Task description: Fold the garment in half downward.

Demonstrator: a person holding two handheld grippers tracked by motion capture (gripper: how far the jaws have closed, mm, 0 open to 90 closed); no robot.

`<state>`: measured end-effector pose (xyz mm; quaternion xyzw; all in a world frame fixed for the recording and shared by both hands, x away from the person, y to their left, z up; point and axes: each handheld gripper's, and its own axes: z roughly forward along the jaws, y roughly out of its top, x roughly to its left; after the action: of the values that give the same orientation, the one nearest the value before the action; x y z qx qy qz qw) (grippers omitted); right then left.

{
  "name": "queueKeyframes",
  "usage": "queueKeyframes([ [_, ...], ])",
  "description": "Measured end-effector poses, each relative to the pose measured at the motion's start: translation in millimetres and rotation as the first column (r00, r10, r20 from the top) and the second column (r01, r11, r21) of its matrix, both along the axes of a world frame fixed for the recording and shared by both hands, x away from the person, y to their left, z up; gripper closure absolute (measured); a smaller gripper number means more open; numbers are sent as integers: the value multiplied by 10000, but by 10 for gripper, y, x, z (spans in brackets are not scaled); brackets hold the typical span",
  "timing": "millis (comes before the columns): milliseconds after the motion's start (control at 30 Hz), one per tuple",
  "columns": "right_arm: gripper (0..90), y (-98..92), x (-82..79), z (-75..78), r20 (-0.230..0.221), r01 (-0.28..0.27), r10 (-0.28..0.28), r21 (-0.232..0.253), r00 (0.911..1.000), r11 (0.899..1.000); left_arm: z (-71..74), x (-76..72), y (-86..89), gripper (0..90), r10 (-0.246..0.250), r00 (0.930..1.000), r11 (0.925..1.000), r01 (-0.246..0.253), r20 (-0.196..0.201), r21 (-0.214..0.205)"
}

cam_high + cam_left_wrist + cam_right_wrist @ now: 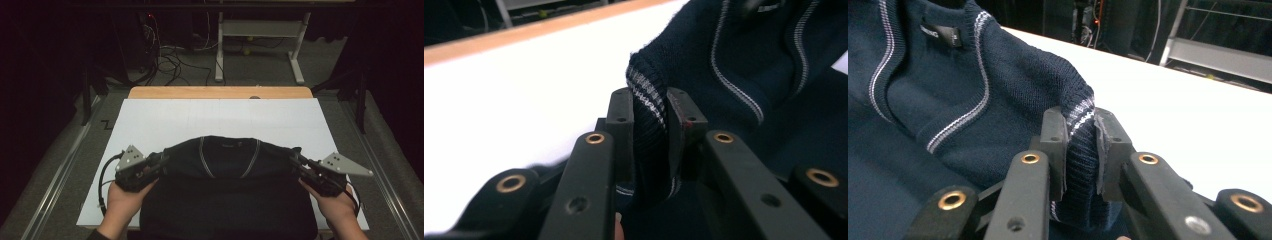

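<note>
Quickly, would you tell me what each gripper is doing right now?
Left gripper: shut on the striped edge of the navy sweater.
Right gripper: shut on the sweater's striped edge at the other side.

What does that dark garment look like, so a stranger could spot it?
On the white table, nearest the person, lies a navy knit sweater. The left gripper and right gripper each pinch a shoulder. Pale stripes edge its V-neck.
</note>
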<state>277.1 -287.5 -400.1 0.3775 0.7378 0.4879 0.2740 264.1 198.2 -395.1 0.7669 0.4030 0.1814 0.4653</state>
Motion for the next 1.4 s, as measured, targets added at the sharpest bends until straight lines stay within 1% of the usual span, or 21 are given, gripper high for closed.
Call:
queueKeyframes([
  [100, 786, 0, -167, -92, -73, -161, 161, 40, 9998, 9999, -121, -161, 18, 708, -31, 9998, 9998, 27, -179, -172],
  [200, 786, -25, -348, -184, -493, -308, 328, 408, 9982, 9987, -193, -294, 46, 708, -167, 9990, 9999, 166, -411, -36],
  [367, 784, -56, -475, -236, -750, -341, 373, 434, 9965, 9985, -302, -453, 118, 705, -323, 9950, 9995, 327, -950, 24],
  [500, 781, -95, -552, -330, -1516, -428, 499, 499, 9872, 9978, -462, -551, 136, 704, -671, 9861, 9972, 714, -1517, 232],
  [533, 781, -102, -568, -359, -1661, -452, 519, 439, 9847, 9980, -500, -559, 146, 705, -717, 9831, 9966, 775, -1686, 282],
  [567, 778, -108, -591, -428, -2012, -481, 524, 258, 9781, 9985, -537, -556, 162, 704, -794, 9782, 9961, 855, -1921, 238],
  [600, 778, -108, -591, -428, -2012, -481, 524, 258, 9781, 9985, -576, -546, 175, 704, -819, 9742, 9959, 883, -2103, 216],
  [633, 778, -106, -592, -471, -2171, -482, 508, 171, 9748, 9987, -611, -530, 182, 702, -841, 9699, 9953, 928, -2286, 277],
  [667, 778, -102, -585, -513, -2445, -467, 478, 102, 9685, 9989, -644, -510, 184, 699, -824, 9671, 9949, 939, -2406, 368],
  [733, 774, -90, -545, -586, -2877, -437, 387, -111, 9569, 9990, -702, -460, 177, 698, -662, 9679, 9944, 842, -2426, 644],
  [767, 772, -84, -523, -613, -3005, -403, 323, -205, 9532, 9990, -725, -422, 176, 691, -590, 9661, 9946, 785, -2512, 681],
  [833, 764, -71, -475, -650, -3188, -352, 226, -339, 9475, 9988, -759, -354, 179, 665, -390, 9636, 9967, 563, -2645, 579],
  [900, 752, -41, -408, -678, -3239, -294, 96, -562, 9460, 9980, -776, -288, 188, 641, -298, 9604, 9985, 411, -2771, 353],
  [967, 750, -26, -390, -683, -3260, -254, 24, -663, 9454, 9975, -788, -239, 178, 630, -193, 9636, 9988, 304, -2667, 375],
  [1033, 734, -3, -363, -685, -3230, -232, -37, -795, 9464, 9966, -793, -206, 168, 587, -77, 9641, 9990, 193, -2656, 413],
  [1133, 655, -5, -336, -673, -3193, -228, 11, -640, 9477, 9977, -795, -190, 163, 493, -49, 9689, 9992, 143, -2474, 362],
  [1167, 624, -19, -331, -659, -3088, -235, 68, -504, 9511, 9985, -786, -187, 169, 471, -110, 9697, 9996, 166, -2440, 207],
  [1267, 574, -71, -295, -584, -2849, -13, -5, -59, 9586, 10000, -730, -171, 195, 431, -4, 9799, 9998, -31, -1995, -171],
  [1300, 543, -94, -250, -530, -2564, 309, -290, 31, 9661, 9995, -694, -146, 216, 426, 214, 9845, 9992, -270, -1742, -299],
  [1333, 543, -94, -250, -530, -2564, 309, -290, 31, 9661, 9995, -694, -146, 216, 403, 214, 9845, 9992, -270, -1742, -299],
  [1400, 519, -119, -177, -492, -2427, 545, -507, 90, 9688, 9985, -653, -94, 258, 386, 503, 9865, 9974, -578, -1561, -440],
])
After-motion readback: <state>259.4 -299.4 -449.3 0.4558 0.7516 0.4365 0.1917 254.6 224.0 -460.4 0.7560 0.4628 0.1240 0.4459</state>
